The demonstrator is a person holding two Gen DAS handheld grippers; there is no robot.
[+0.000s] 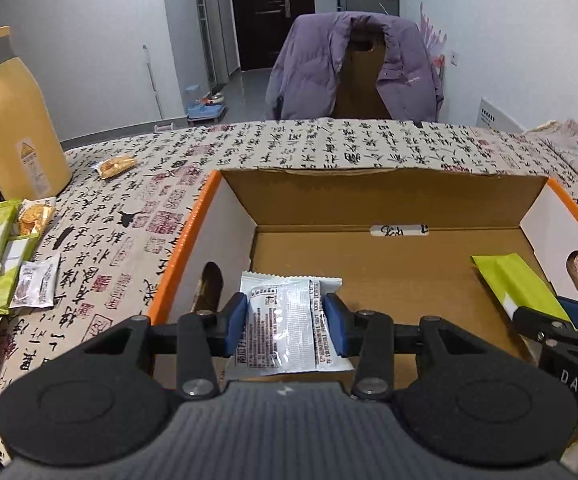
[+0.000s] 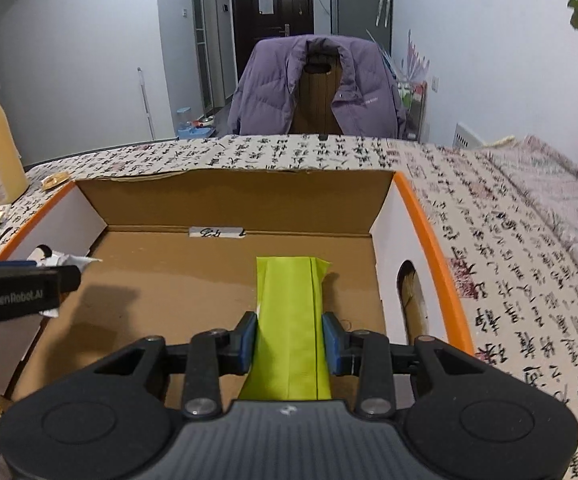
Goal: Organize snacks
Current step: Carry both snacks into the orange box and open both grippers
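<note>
An open cardboard box with an orange rim (image 1: 185, 236) (image 2: 429, 232) lies on the calligraphy-print tablecloth. My left gripper (image 1: 285, 322) is shut on a silver-white snack packet (image 1: 289, 320), held over the box's left part. My right gripper (image 2: 289, 342) is shut on a lime-green snack packet (image 2: 289, 320) over the box's right part. That green packet (image 1: 517, 284) and the right gripper also show at the right edge of the left wrist view. The left gripper's black body (image 2: 17, 296) shows at the left of the right wrist view.
Several loose snack packets (image 1: 13, 256) lie at the table's left edge, next to a tall yellow bottle (image 1: 13, 120). One small orange snack (image 1: 115, 166) lies apart behind them. A chair with a purple jacket (image 1: 353, 68) stands behind the table.
</note>
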